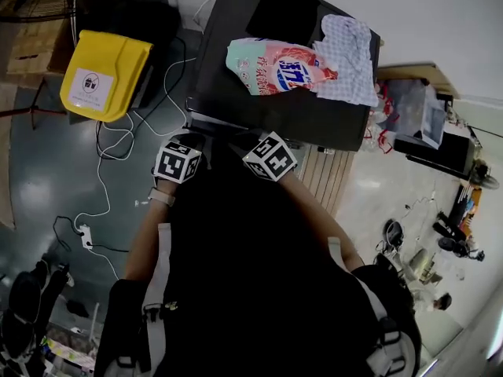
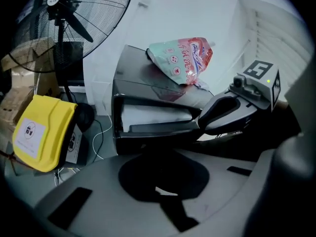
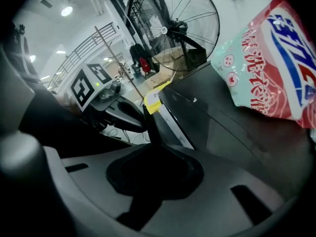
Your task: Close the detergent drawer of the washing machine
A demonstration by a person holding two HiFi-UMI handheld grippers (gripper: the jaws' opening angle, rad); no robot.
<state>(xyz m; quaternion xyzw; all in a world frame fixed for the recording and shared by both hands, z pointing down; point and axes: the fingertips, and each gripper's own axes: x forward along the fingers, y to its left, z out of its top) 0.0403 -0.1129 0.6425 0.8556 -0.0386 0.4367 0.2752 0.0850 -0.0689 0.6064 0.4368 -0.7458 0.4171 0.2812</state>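
Observation:
The dark washing machine stands ahead of me. In the left gripper view its detergent drawer sticks out of the front, with its pale inside showing. My right gripper has its tip at the drawer's right end, jaws close together; whether they pinch it I cannot tell. My left gripper is held beside the right gripper at the machine's near edge. Seen in the right gripper view, the left gripper points at the same front edge. The left jaws' tips vanish into the dark below the drawer.
A pink and green detergent bag and a checked cloth lie on the machine's lid. A yellow box with white cables stands on the floor to the left. A large floor fan stands behind it.

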